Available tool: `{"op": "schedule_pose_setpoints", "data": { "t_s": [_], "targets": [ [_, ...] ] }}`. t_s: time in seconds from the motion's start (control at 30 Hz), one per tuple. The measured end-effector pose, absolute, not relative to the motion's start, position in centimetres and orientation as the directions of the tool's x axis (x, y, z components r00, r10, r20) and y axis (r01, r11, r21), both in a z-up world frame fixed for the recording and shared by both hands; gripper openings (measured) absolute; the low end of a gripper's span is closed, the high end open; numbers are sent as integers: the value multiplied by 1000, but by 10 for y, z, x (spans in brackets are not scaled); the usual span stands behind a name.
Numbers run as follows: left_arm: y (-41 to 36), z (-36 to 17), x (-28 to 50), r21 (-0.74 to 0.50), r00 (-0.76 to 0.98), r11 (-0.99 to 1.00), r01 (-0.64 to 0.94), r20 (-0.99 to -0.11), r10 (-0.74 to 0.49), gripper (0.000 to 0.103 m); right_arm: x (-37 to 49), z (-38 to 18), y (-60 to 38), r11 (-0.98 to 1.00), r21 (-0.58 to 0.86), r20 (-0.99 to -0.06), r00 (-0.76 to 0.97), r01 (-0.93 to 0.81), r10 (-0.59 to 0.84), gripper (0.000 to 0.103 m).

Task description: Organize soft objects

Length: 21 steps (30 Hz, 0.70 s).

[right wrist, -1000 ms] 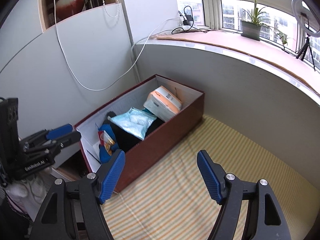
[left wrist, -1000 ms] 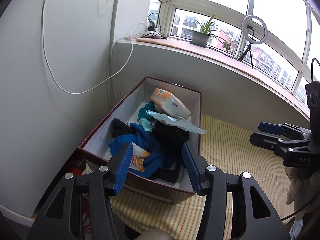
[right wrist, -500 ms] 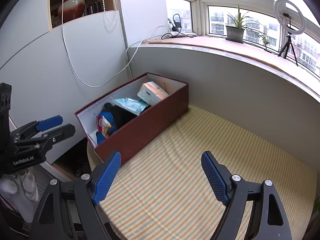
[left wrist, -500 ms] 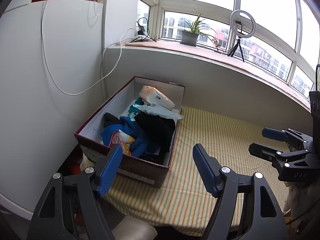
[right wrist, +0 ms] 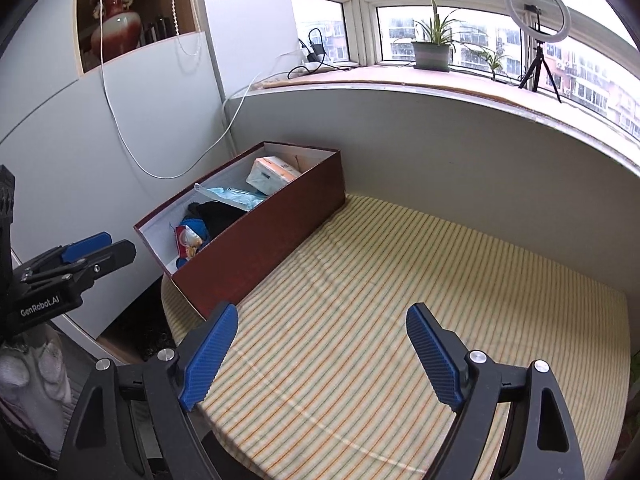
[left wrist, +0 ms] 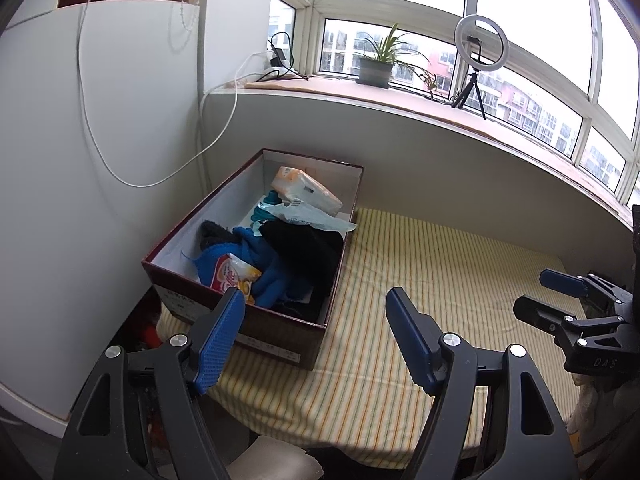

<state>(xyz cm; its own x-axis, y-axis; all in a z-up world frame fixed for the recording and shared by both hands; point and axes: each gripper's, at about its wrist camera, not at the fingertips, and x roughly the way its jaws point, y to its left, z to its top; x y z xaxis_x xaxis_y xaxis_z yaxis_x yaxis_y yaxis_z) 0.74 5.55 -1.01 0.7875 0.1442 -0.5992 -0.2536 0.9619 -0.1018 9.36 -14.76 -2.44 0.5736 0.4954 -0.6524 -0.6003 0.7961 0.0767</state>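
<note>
A dark red cardboard box (left wrist: 280,330) (right wrist: 280,224) stands at the left end of the striped table (left wrist: 440,280) (right wrist: 400,280). It holds soft things: a blue knit item (left wrist: 268,268), a black cloth (left wrist: 308,248), a yellow snack packet (left wrist: 232,276), a light blue plastic pack (left wrist: 312,216) (right wrist: 232,196) and an orange and white tissue pack (left wrist: 308,192) (right wrist: 272,172). My left gripper (left wrist: 316,320) is open and empty, above the box's near right corner. My right gripper (right wrist: 320,336) is open and empty above the bare cloth. Each gripper shows in the other's view, the right one (left wrist: 560,300) and the left one (right wrist: 84,252).
A white wall panel (left wrist: 80,160) with a hanging white cable (left wrist: 132,182) stands left of the box. A grey ledge wall (right wrist: 440,140) runs behind the table, with a potted plant (right wrist: 432,52), ring light (right wrist: 536,8) and chargers on the sill. A shelf niche holds a red vase (right wrist: 114,20).
Both grippers have pulled back and up from the box, which now looks smaller and farther. The left gripper's jaws have opened wider.
</note>
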Motion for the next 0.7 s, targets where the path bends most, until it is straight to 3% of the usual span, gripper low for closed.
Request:
{"op": "schedule_pose_setpoints", "data": {
  "t_s": [0.7],
  "targets": [
    [47, -8, 10, -98, 784, 963, -249, -605, 141, 73, 95, -26, -152, 804, 78, -649, 582, -590, 490, 84]
  ]
}}
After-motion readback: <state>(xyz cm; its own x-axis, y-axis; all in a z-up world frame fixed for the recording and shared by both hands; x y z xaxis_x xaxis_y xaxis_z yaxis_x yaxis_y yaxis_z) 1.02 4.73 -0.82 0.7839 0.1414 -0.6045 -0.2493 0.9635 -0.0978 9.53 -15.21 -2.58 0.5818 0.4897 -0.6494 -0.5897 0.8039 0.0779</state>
